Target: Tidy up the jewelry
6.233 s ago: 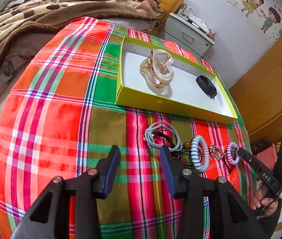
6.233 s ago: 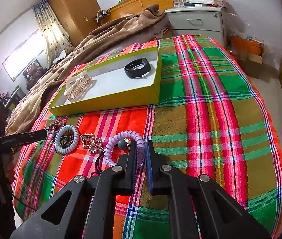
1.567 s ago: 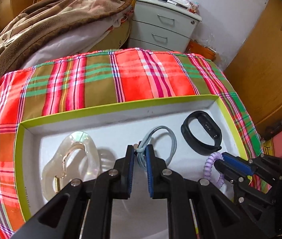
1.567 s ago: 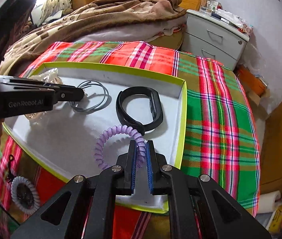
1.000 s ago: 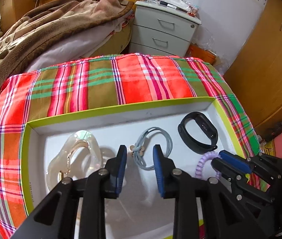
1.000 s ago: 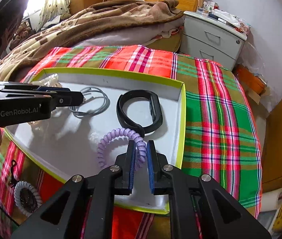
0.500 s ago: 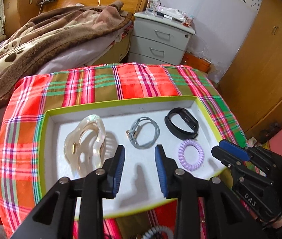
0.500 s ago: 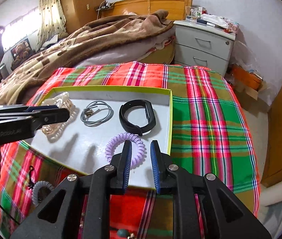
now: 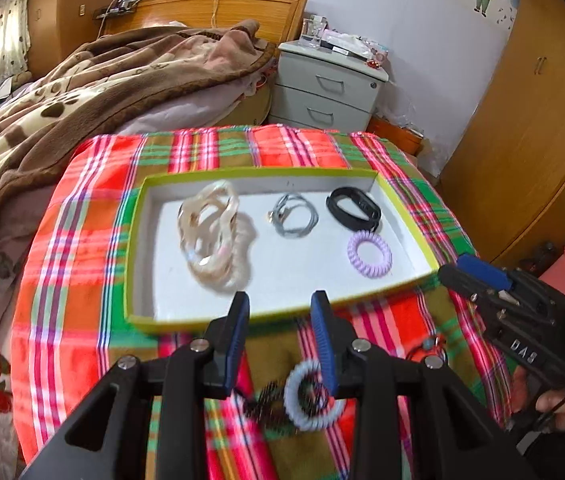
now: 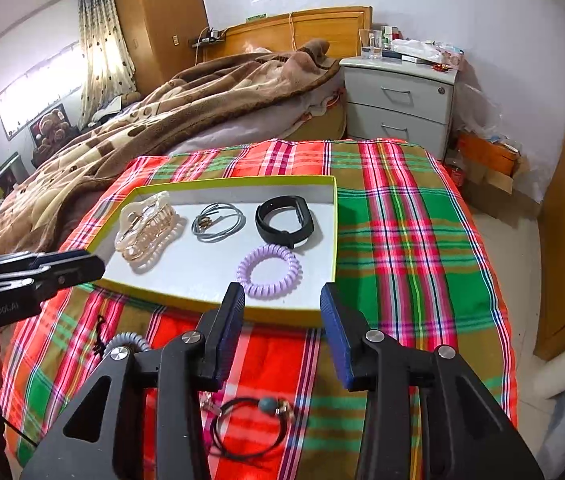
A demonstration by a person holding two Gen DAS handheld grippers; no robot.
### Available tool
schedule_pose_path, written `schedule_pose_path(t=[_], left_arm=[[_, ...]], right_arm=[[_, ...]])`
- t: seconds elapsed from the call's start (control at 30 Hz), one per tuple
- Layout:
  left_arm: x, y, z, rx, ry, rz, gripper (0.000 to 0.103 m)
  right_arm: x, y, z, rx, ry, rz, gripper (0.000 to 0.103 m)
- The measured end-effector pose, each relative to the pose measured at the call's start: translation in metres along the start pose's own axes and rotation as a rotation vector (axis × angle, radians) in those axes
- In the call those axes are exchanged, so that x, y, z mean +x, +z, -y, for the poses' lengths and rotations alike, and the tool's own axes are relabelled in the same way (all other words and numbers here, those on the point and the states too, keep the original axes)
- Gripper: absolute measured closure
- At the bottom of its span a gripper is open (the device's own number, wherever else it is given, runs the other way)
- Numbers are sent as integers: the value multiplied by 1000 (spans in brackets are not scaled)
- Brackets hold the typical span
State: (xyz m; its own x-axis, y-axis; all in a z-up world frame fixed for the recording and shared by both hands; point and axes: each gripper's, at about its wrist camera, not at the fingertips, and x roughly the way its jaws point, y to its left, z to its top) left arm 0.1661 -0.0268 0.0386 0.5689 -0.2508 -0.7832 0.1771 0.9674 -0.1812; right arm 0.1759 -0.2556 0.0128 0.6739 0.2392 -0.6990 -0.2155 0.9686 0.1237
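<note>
A yellow-green tray on the plaid cloth holds a clear hair claw, grey hair ties, a black band and a purple coil tie. My left gripper is open and empty, above a pale blue coil tie and dark beads in front of the tray. My right gripper is open and empty, above a black cord bracelet with a teal bead. The blue coil also shows in the right wrist view.
The plaid cloth covers a raised surface with edges on all sides. A bed with a brown blanket lies behind. A grey nightstand stands at the back. A wooden wardrobe is at the right.
Both grippers have pulled back and up from the tray and opened wider. The grey ties and purple coil lie released in the tray.
</note>
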Motion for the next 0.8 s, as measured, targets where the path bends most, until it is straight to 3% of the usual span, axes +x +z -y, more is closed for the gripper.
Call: schedule_pose_path(t=[0.23, 0.57, 0.8], left_arm=[[-15, -32, -6, -9, 42, 11, 69], [-29, -65, -29, -75, -71, 13, 66], [-24, -84, -40, -117, -108, -11, 66]], right_arm=[[-14, -17, 5, 18, -1, 4, 62], [-23, -55, 16, 32, -22, -56, 62], [-20, -75, 22, 47, -16, -108, 62]])
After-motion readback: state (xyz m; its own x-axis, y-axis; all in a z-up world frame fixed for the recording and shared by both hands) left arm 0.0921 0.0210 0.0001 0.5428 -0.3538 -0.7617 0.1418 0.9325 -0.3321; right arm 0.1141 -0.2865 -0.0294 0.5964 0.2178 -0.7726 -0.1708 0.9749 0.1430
